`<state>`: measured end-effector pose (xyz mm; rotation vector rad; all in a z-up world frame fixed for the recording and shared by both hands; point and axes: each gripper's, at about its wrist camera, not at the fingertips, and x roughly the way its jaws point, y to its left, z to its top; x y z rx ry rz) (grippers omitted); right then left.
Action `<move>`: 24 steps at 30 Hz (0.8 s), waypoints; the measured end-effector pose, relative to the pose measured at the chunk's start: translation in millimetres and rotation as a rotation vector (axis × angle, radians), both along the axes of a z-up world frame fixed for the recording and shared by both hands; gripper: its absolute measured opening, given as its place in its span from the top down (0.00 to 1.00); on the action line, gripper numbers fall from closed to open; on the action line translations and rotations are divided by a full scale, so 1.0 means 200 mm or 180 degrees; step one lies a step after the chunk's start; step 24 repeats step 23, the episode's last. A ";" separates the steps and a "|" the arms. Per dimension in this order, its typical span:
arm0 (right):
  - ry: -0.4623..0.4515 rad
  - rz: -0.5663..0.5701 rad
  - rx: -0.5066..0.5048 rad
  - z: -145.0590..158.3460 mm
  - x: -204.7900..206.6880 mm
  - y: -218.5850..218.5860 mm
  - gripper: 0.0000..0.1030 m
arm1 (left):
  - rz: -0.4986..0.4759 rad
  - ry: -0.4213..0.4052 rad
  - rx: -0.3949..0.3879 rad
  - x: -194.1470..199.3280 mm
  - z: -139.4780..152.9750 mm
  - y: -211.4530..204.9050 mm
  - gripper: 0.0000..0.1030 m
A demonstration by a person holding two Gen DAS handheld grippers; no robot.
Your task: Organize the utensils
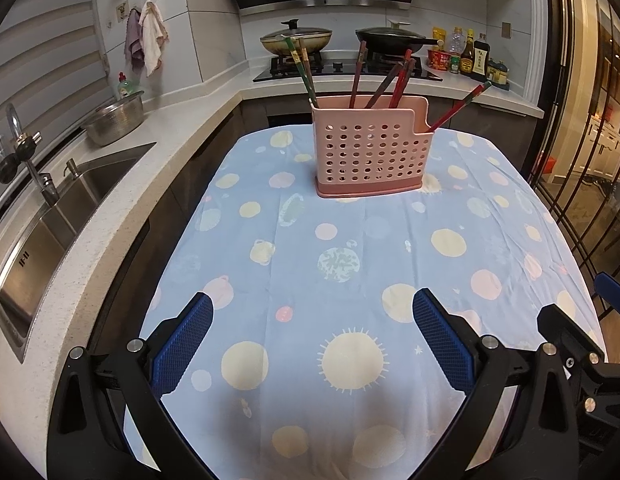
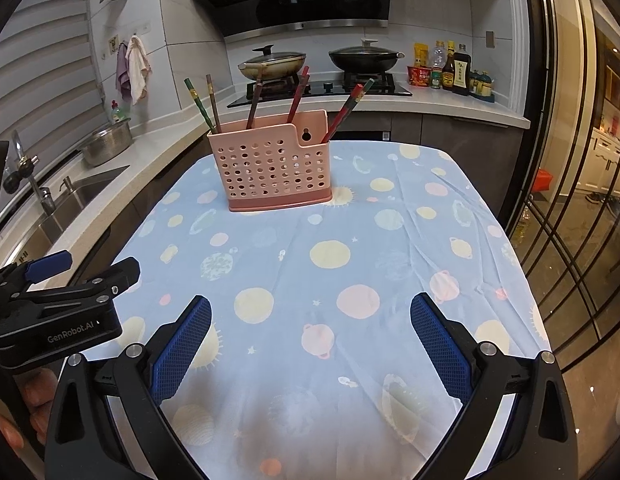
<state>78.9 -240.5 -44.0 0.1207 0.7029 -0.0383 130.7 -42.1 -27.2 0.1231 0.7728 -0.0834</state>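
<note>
Both wide open and empty: left claw [image 1: 312, 340] and right claw [image 2: 310, 340], low over the near end of the worktop [image 1: 390, 240]. Well ahead, at the far end, pink perforated holder [image 1: 370, 148] with chopsticks [image 1: 398, 80] leaning out in loose bunches. Likely light, stiff, slick sticks; best pinched at mid-shaft above the rim. Holder light, probably easy to tip.

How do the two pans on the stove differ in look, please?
The left pan is pale and stained; the right pan is black. The left pan's lid knob is black; the right pan's is white. Both sit covered on the stove.
</note>
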 end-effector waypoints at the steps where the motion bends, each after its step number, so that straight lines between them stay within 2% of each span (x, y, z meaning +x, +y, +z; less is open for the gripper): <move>1: 0.0000 -0.0011 0.0000 0.00 0.00 -0.01 0.07 | 0.0004 -0.0003 0.0001 0.00 0.00 0.00 0.07; 24: -0.0035 -0.0052 -0.0024 0.02 0.05 -0.03 0.07 | 0.0040 -0.0066 0.0029 0.05 0.01 0.01 0.07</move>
